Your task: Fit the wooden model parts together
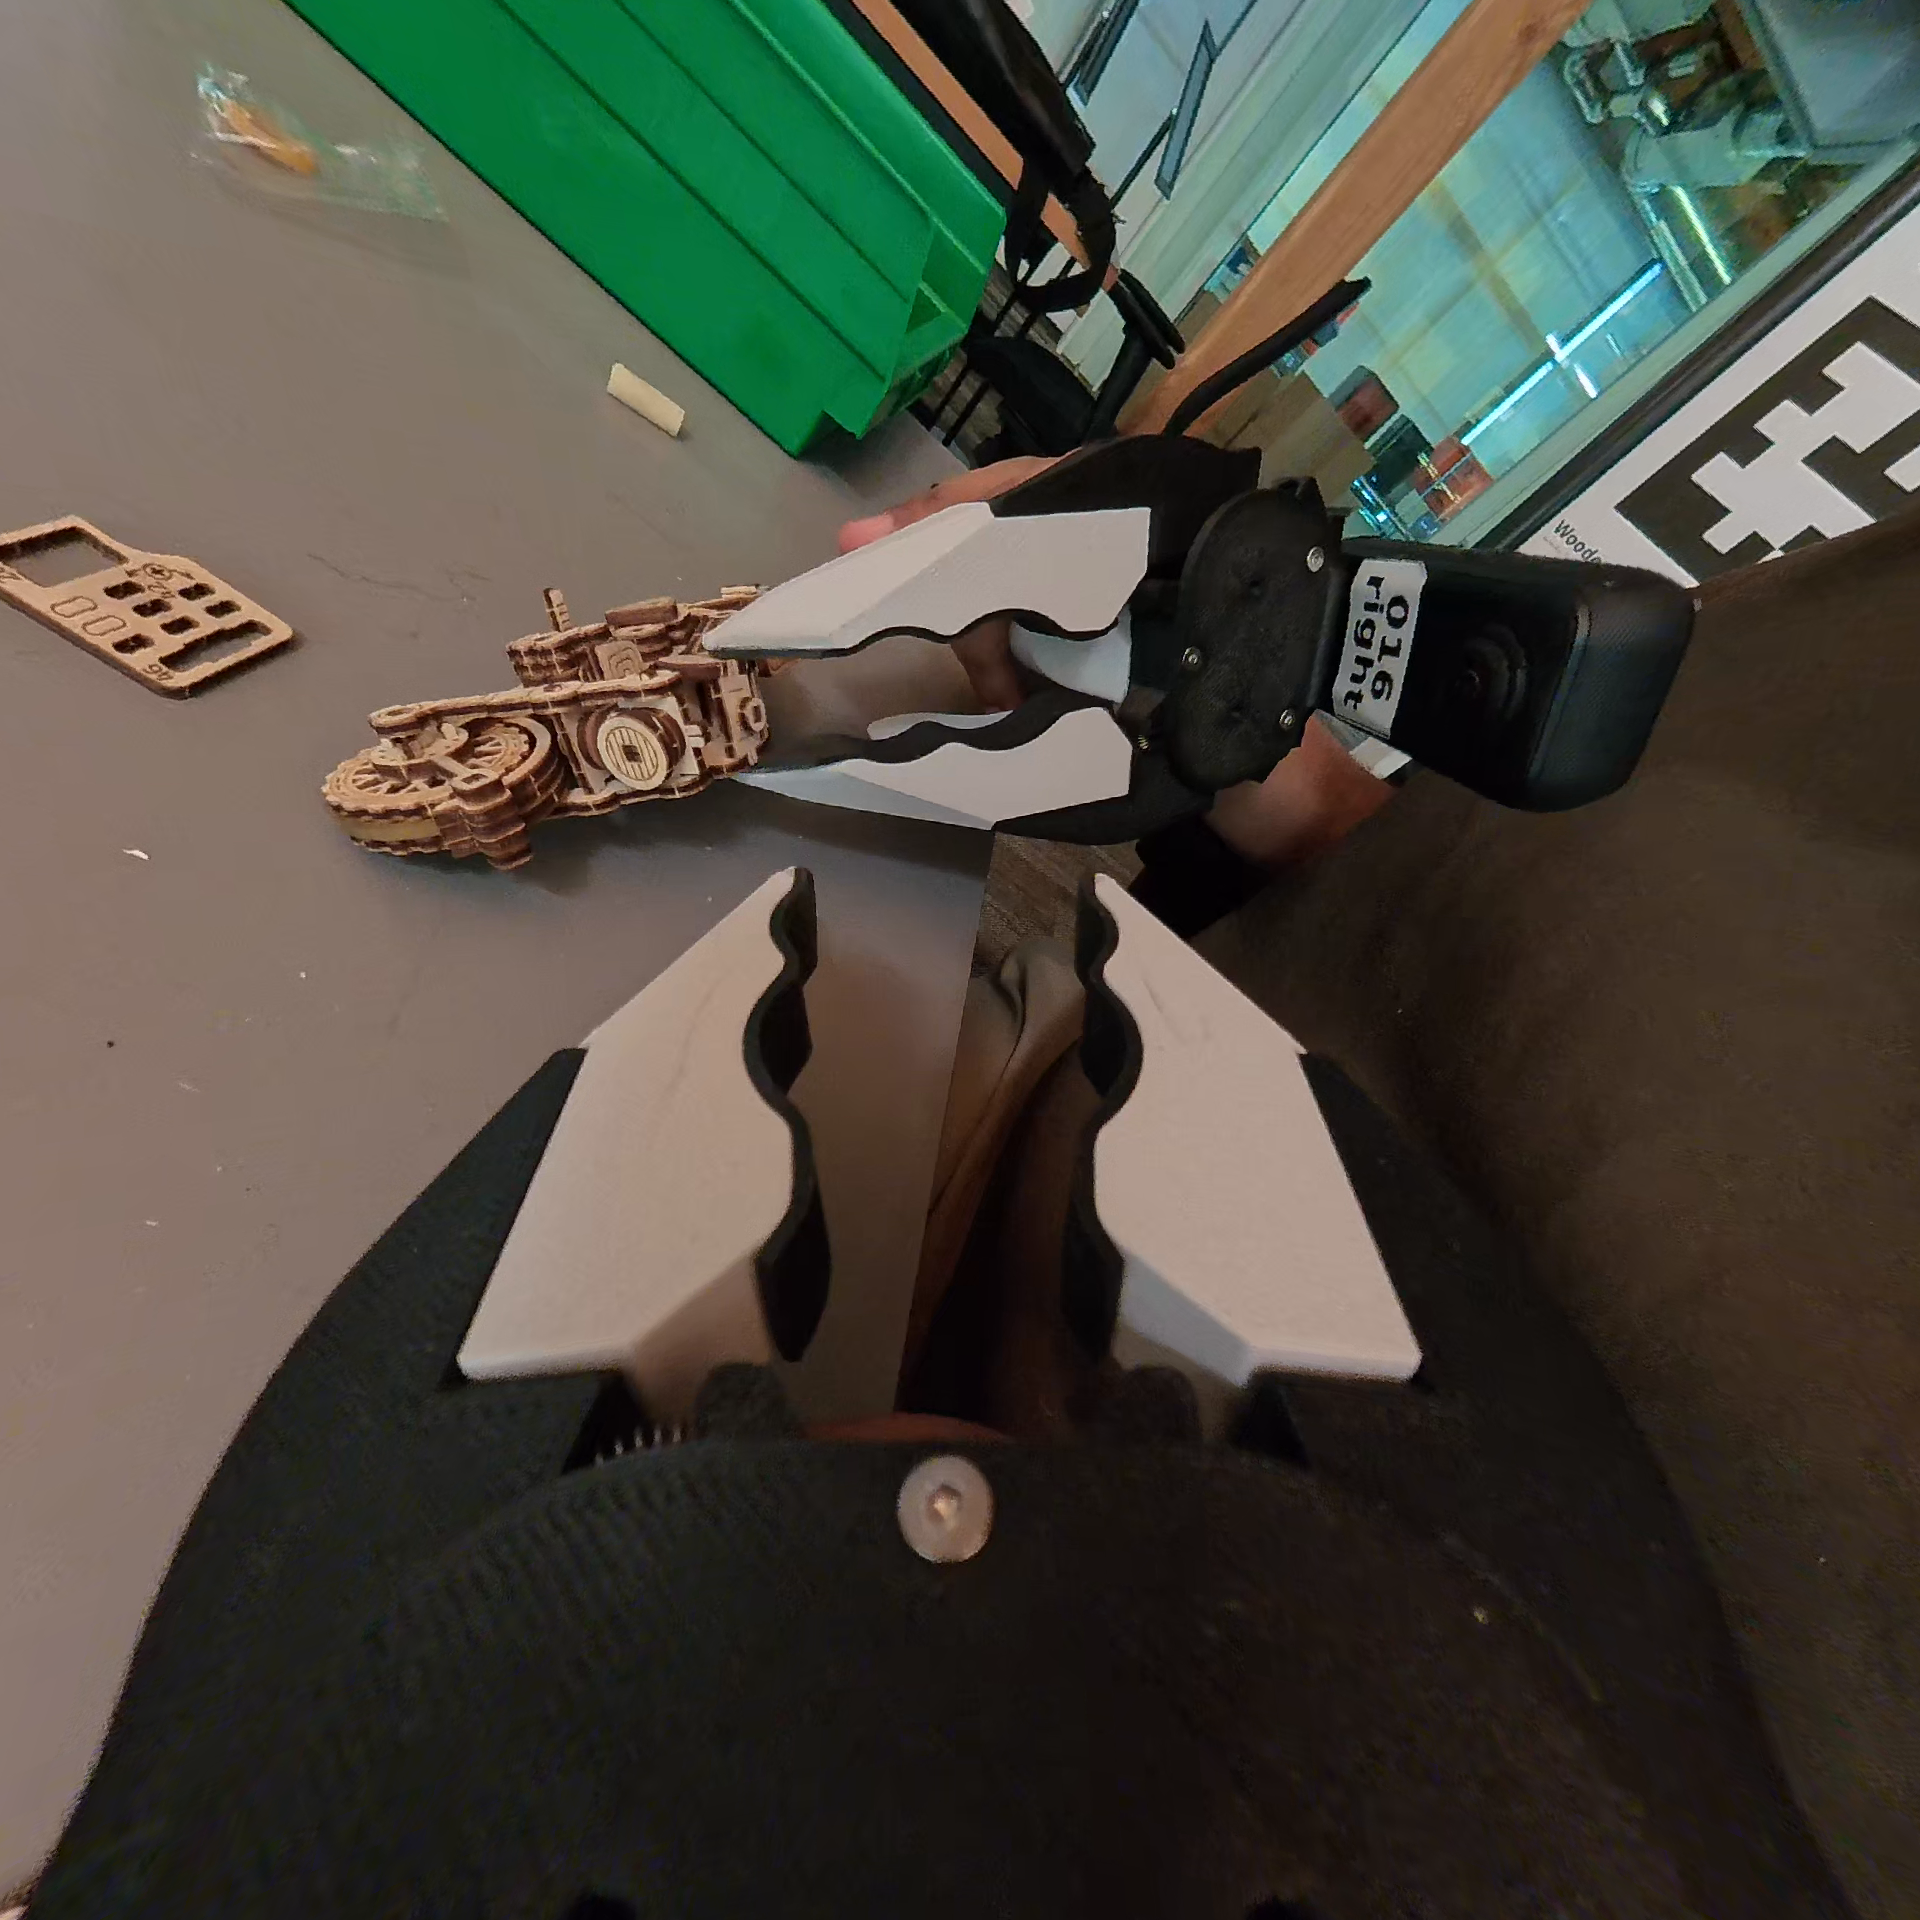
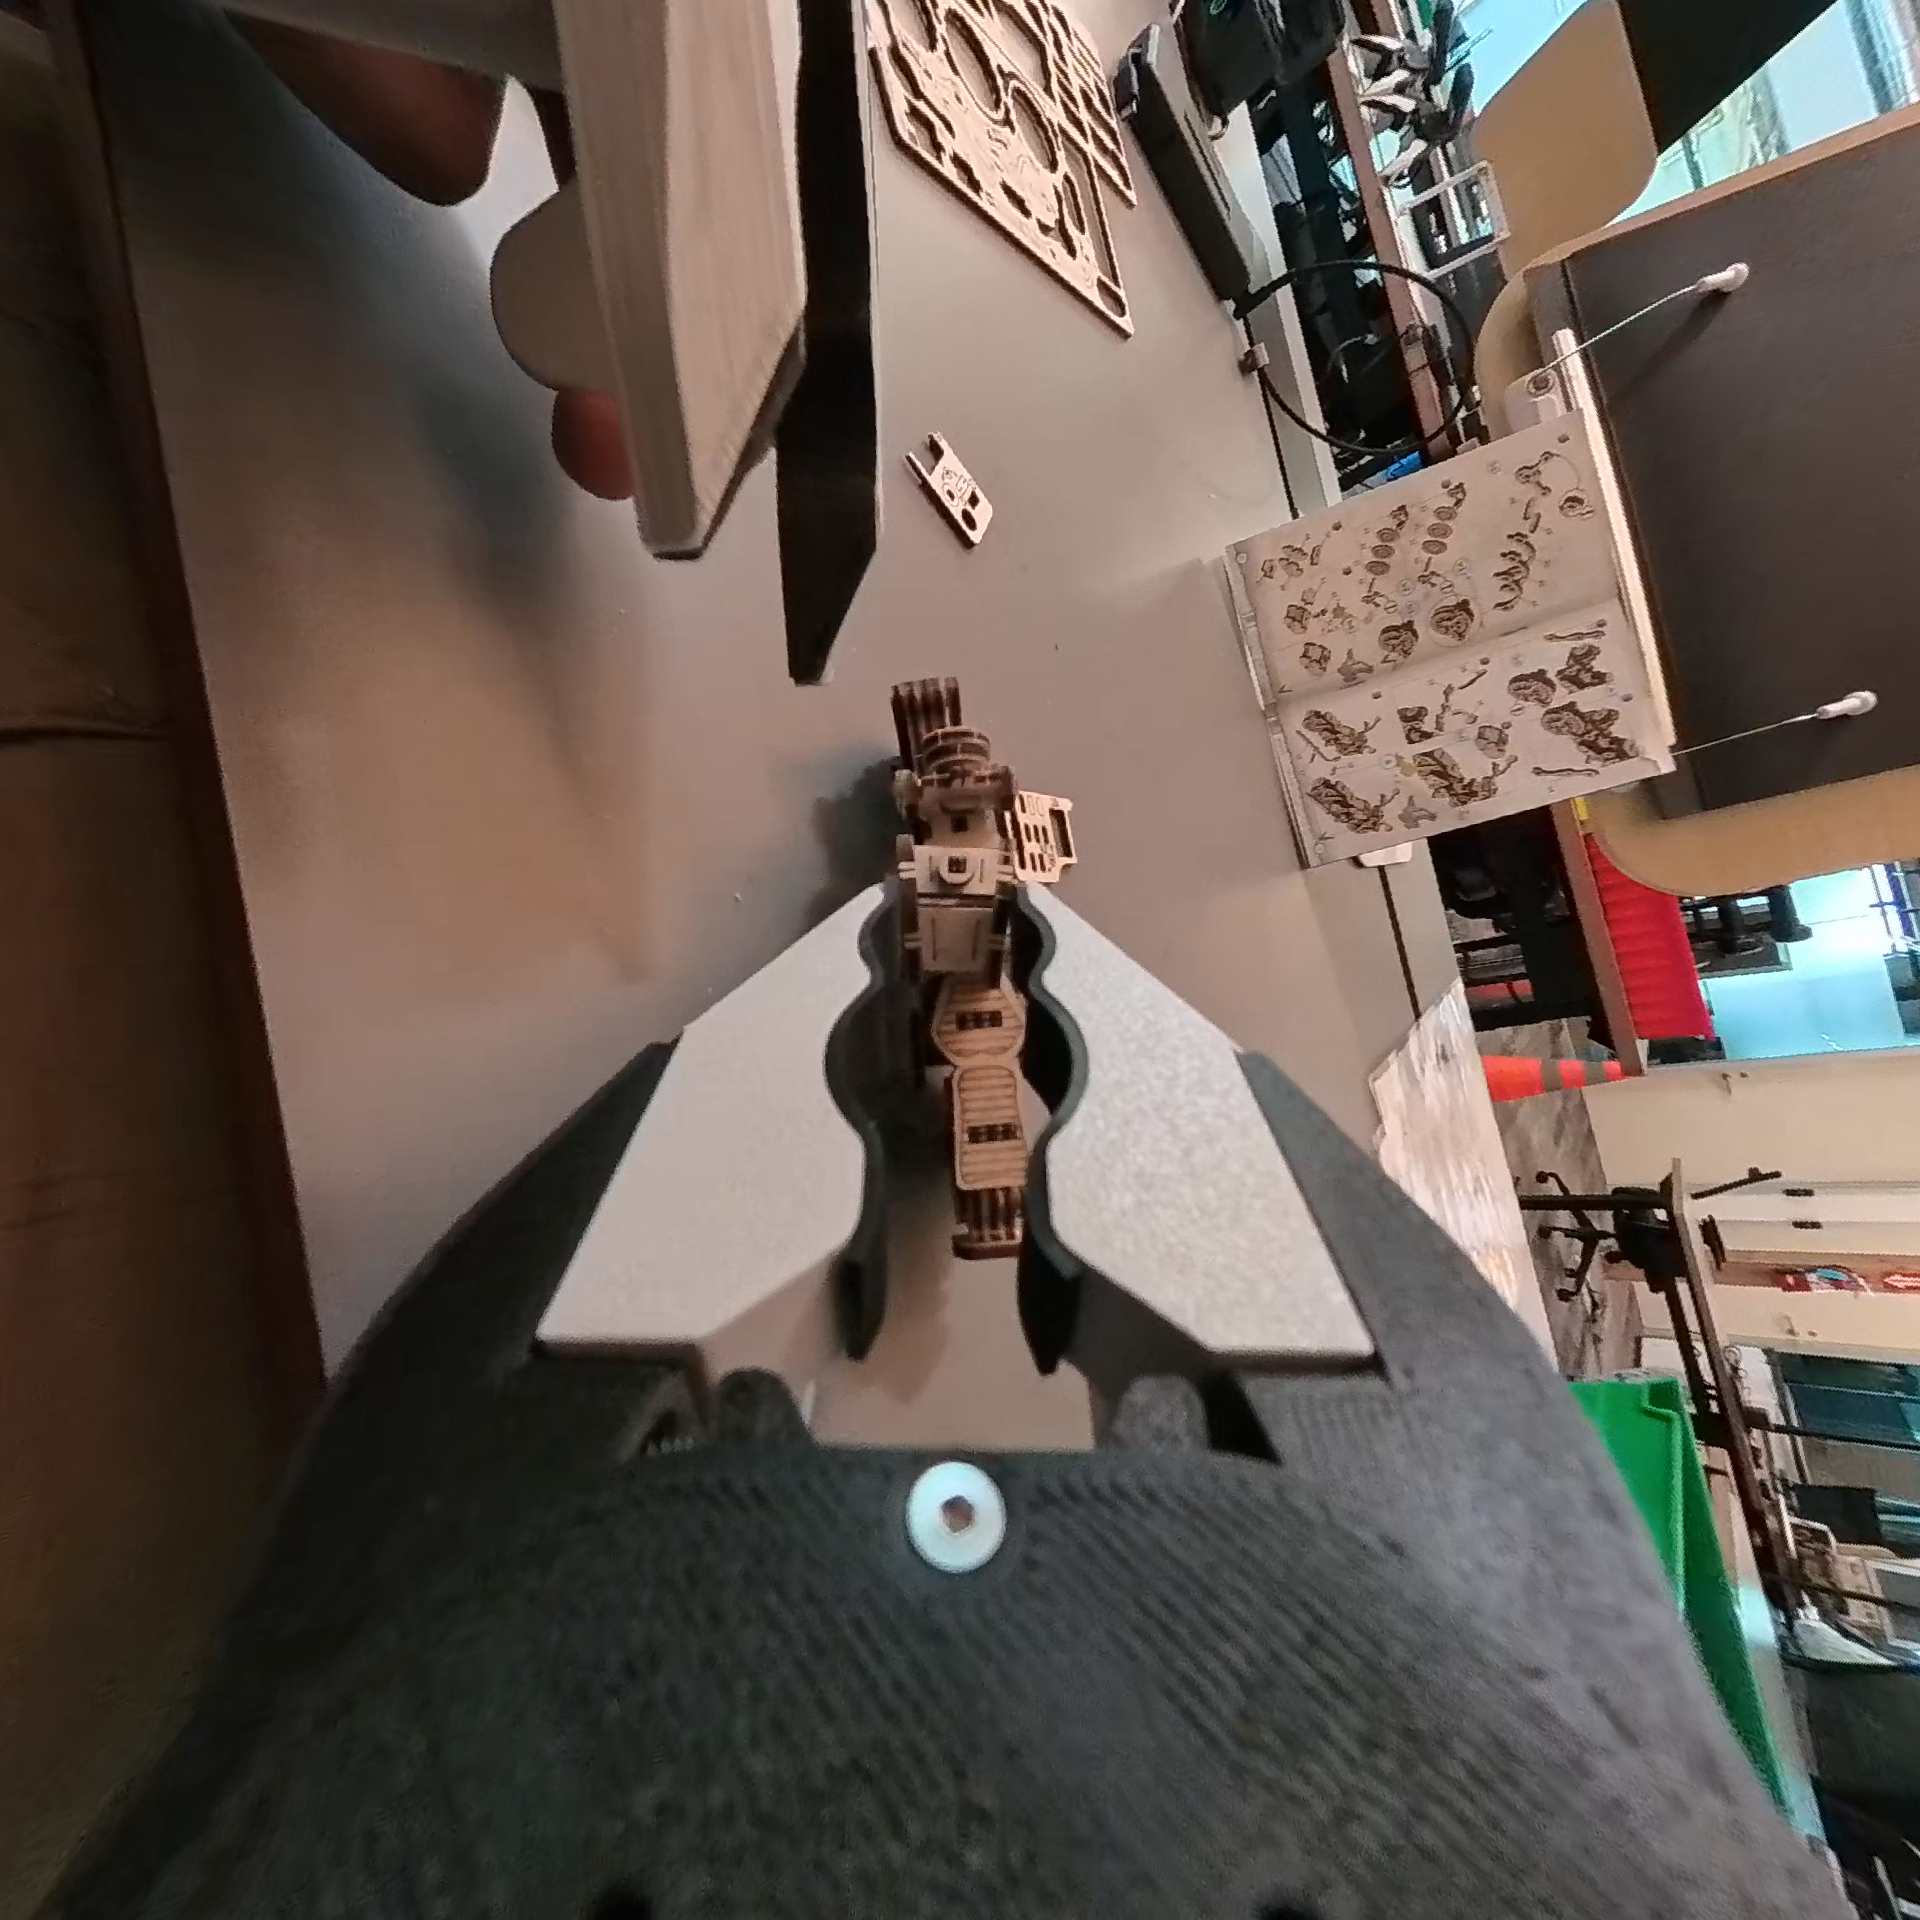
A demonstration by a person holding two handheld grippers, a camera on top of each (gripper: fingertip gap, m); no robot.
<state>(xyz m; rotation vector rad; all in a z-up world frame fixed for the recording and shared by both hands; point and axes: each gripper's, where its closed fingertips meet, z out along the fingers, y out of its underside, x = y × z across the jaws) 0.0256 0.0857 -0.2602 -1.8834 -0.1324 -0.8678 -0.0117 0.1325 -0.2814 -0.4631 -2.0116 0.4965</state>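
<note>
A wooden motorcycle model (image 1: 540, 727) lies on its side on the grey table (image 1: 260, 1039). My right gripper (image 1: 740, 709) is shut on its rear end, fingertips on either side. In the right wrist view the model (image 2: 961, 935) sits between the tips of my right gripper (image 2: 961, 920). My left gripper (image 1: 940, 894) is open and empty, near the table's front edge, just short of the right gripper. One of its fingers (image 2: 707, 260) shows at the upper left of the right wrist view. A flat punched wooden piece (image 1: 135, 603) lies beyond the model.
Green bins (image 1: 727, 208) stand at the table's far side, with a small white block (image 1: 644, 397) and a clear plastic bag (image 1: 281, 145) near them. A wooden part sheet (image 2: 1018, 156), a small loose part (image 2: 951, 504) and an open instruction booklet (image 2: 1455, 644) lie on the table. The flat punched wooden piece (image 1: 135, 603) lies around 10 cm away from my right fingertips. Look for it in the right wrist view (image 2: 1035, 830) too.
</note>
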